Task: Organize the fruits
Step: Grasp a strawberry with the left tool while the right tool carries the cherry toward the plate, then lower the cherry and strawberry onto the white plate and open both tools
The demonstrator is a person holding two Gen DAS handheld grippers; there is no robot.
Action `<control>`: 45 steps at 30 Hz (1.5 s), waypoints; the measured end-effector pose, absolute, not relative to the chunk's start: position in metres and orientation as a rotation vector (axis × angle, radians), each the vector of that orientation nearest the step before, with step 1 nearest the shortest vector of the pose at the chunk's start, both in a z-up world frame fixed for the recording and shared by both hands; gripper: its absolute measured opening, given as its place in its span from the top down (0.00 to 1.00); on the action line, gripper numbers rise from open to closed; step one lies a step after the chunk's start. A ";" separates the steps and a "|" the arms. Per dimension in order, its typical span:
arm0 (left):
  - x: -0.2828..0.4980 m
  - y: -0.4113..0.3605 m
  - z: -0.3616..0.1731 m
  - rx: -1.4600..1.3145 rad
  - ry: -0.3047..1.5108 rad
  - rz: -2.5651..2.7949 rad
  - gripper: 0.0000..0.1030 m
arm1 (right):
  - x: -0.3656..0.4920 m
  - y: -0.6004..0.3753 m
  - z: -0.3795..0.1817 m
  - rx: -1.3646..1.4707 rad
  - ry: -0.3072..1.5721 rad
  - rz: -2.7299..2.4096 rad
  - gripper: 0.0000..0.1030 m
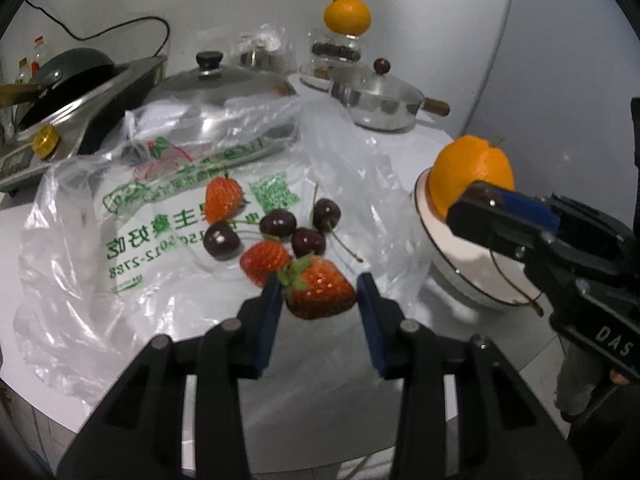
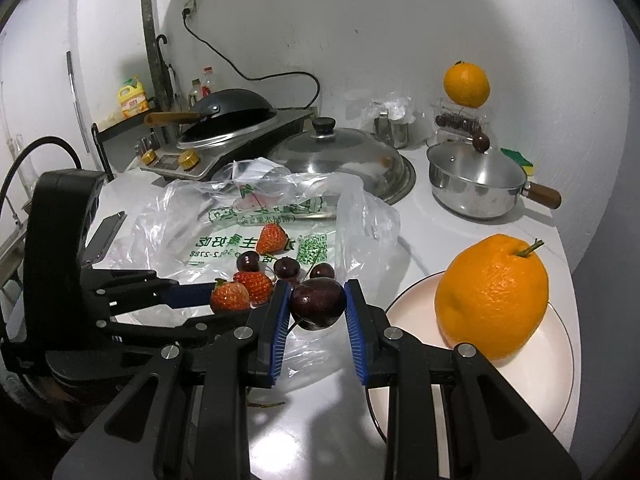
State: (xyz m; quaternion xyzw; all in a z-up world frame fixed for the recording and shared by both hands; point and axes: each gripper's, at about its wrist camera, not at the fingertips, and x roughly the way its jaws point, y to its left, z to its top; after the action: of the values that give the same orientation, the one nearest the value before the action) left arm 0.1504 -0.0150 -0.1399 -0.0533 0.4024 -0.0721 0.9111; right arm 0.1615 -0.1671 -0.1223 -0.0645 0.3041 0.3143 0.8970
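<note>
Far left, at the surface's (image 2: 332,400) back edge: a black wok (image 2: 228,114) tilted on an induction cooker (image 2: 208,156), then a domed glass pot lid (image 2: 340,160). Spread over the surface's middle: a clear plastic bag (image 1: 80,240) with green print, carrying two strawberries (image 1: 224,200) and four dark cherries (image 1: 278,223) clustered together. Toward the front edge, just lifted off the bag: a third strawberry (image 1: 320,292) pinched between the blue pads of the left hand-held gripper (image 1: 320,300), jaws narrow and pressed on both its sides. Right of that: the right hand-held gripper (image 2: 318,308), nearly shut on a single cherry (image 2: 318,300), beside the plate's left rim. Near the surface's right edge: a white plate (image 2: 532,392) bearing a large orange (image 2: 492,296). Back right corner: a small lidded saucepan (image 2: 476,184), a clear box of cherries (image 2: 460,124) behind it, a second orange (image 2: 466,84) on top.
</note>
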 end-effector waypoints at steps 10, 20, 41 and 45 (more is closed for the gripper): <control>0.143 -0.024 -0.123 -0.091 0.793 -0.160 0.62 | 0.149 -0.184 -0.111 -0.131 0.609 0.611 0.72; 0.145 -0.054 -0.114 -0.059 0.783 -0.200 0.62 | 0.144 -0.220 -0.109 -0.112 0.608 0.551 0.72; 0.166 -0.131 -0.121 0.000 0.814 -0.301 0.62 | 0.159 -0.297 -0.125 -0.060 0.645 0.451 0.72; 0.173 -0.143 -0.127 0.004 0.831 -0.314 0.62 | 0.166 -0.310 -0.132 -0.051 0.662 0.440 0.72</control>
State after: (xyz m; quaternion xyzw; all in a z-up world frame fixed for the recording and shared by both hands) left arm 0.1735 -0.1433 -0.1270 0.0019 0.4018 -0.1519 0.9030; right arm 0.1664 -0.3100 -0.1320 -0.0247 0.3224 0.2140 0.9218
